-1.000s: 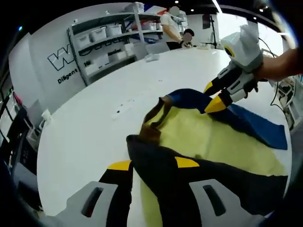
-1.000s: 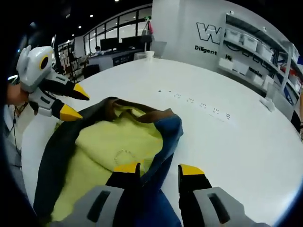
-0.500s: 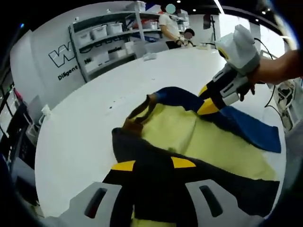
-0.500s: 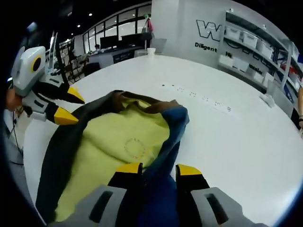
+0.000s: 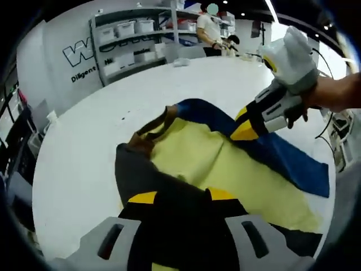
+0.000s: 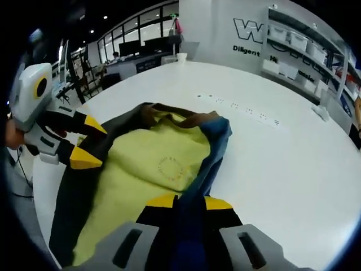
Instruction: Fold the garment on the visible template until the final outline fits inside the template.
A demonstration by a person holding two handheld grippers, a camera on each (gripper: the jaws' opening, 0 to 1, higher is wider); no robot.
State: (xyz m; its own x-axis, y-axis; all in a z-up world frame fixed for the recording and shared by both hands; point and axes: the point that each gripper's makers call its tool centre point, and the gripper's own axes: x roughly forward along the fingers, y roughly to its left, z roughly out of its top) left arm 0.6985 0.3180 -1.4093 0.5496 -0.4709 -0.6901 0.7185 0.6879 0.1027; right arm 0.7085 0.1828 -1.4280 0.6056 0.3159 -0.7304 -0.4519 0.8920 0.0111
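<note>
- Lying spread on the white table [image 6: 293,169], the garment [image 5: 214,164] shows yellow lining, with dark and blue sleeves.
- Left gripper [image 5: 179,197] clenches the dark sleeve; right gripper [image 6: 190,201] clenches the blue sleeve.
- Step, judged: first fold; next, carry both sleeves inward.

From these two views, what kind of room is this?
Probably an open-plan lab or office workspace: a large white table with the garment on it, shelving with storage bins against a wall bearing a printed logo, and desks with monitors beyond.
</note>
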